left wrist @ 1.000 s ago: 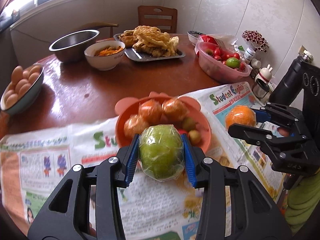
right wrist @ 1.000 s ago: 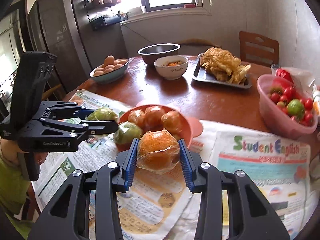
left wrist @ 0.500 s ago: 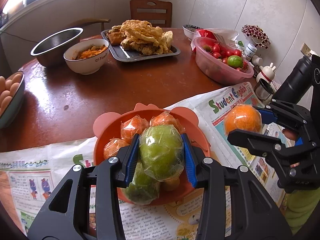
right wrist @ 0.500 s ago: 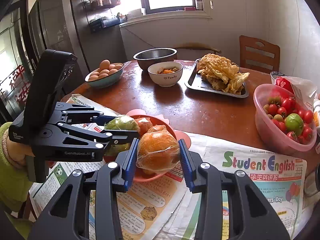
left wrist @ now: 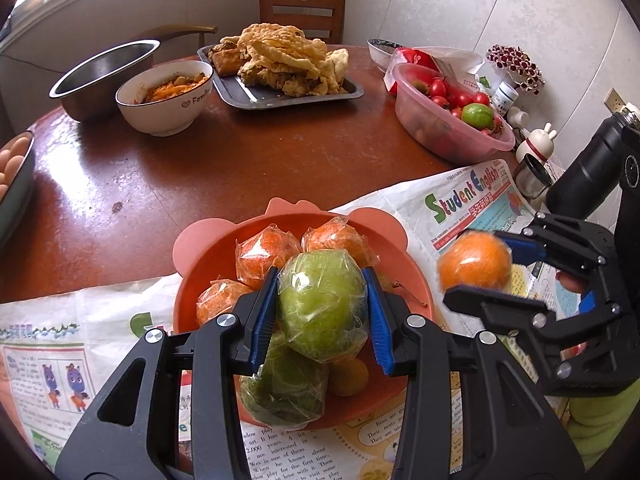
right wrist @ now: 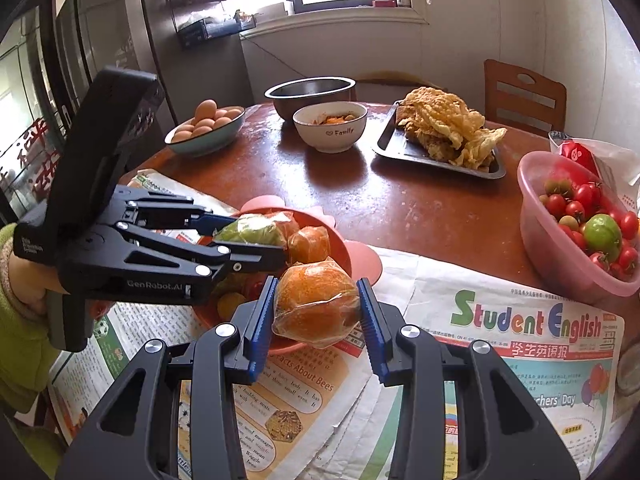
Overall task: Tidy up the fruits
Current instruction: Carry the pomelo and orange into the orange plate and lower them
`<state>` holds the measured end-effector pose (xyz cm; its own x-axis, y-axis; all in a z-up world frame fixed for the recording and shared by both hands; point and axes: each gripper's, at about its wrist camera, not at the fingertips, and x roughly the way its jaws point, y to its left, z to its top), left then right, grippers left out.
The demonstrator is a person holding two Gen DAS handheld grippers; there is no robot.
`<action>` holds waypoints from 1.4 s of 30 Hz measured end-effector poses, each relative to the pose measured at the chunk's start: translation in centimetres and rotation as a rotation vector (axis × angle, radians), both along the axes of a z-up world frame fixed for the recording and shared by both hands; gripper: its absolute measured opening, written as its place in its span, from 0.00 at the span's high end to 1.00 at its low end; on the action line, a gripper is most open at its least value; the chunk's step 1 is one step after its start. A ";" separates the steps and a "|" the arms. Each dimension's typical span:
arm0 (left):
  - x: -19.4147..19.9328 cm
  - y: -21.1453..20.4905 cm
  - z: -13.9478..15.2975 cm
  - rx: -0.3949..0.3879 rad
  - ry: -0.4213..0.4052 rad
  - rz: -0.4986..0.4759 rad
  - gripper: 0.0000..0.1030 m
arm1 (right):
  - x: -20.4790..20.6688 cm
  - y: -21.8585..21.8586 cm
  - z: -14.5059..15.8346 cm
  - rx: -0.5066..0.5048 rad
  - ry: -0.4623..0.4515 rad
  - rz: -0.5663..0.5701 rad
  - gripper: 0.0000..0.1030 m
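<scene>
My left gripper (left wrist: 322,312) is shut on a plastic-wrapped green fruit (left wrist: 322,304) and holds it over the orange bowl (left wrist: 200,264). The bowl holds several wrapped oranges (left wrist: 264,250), another green fruit (left wrist: 286,390) and a small yellow fruit (left wrist: 347,376). My right gripper (right wrist: 316,308) is shut on a wrapped orange (right wrist: 314,306) just at the bowl's near rim (right wrist: 344,252); in the left wrist view this orange (left wrist: 474,260) hangs right of the bowl. The left gripper (right wrist: 240,236) shows over the bowl in the right wrist view.
The bowl rests on newspaper (right wrist: 500,320) on a round brown table (left wrist: 240,160). Behind stand a pink tub of tomatoes (left wrist: 448,120), a tray of fried food (left wrist: 280,76), a white bowl (left wrist: 164,96), a steel bowl (left wrist: 100,72) and an egg bowl (right wrist: 204,128).
Both grippers moved forward with their fruits. The green fruit went from in front of the bowl to over it. The wrapped orange came up to the bowl's rim.
</scene>
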<state>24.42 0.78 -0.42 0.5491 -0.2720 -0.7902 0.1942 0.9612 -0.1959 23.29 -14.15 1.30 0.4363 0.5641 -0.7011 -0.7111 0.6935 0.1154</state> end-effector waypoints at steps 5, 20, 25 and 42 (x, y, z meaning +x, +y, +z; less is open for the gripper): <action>0.0 0.0 -0.2 -0.014 0.004 -0.007 0.68 | -0.4 0.7 -0.8 -0.026 -0.009 0.017 0.63; -0.1 0.3 -0.1 -0.041 0.007 -0.007 0.68 | -0.2 2.1 -2.2 -0.077 -0.024 0.046 0.63; -0.1 0.4 -0.1 -0.044 0.007 -0.010 0.68 | 0.0 2.6 -2.4 -0.079 -0.023 0.046 0.63; -0.1 0.9 0.6 -0.044 -0.012 0.003 0.68 | -0.1 2.4 -2.1 -0.058 -0.024 0.042 0.48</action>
